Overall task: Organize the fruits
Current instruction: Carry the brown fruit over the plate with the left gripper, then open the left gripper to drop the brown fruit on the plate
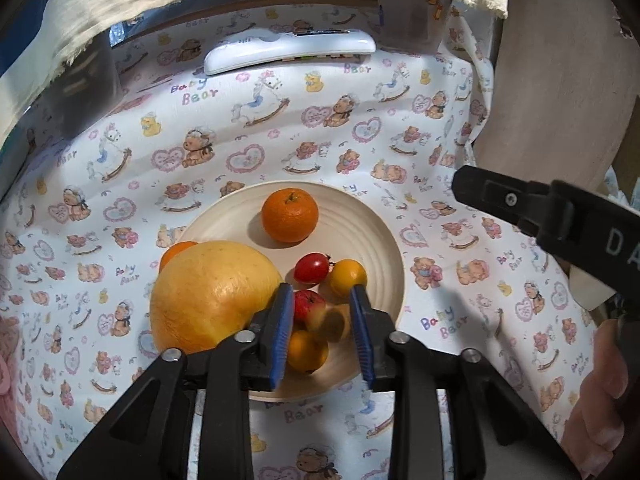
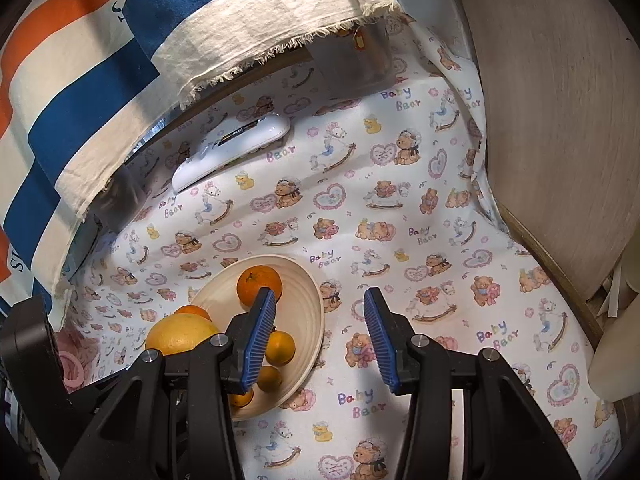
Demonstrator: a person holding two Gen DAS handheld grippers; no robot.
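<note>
Fruit is gathered on a cream plate (image 1: 384,240) near the worktop's front edge. A small red apple (image 1: 310,304) is framed, untouched, by the narrowly parted left tongs (image 1: 322,320). The right tongs (image 2: 320,340) are held empty and moderately apart beside the plate.

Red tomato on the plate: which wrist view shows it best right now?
The left wrist view. There the red tomato lies unobstructed on the plate, just beyond the left tongs, beside a small yellow fruit. In the right wrist view it is hidden, apparently behind the right tongs' finger.
</note>
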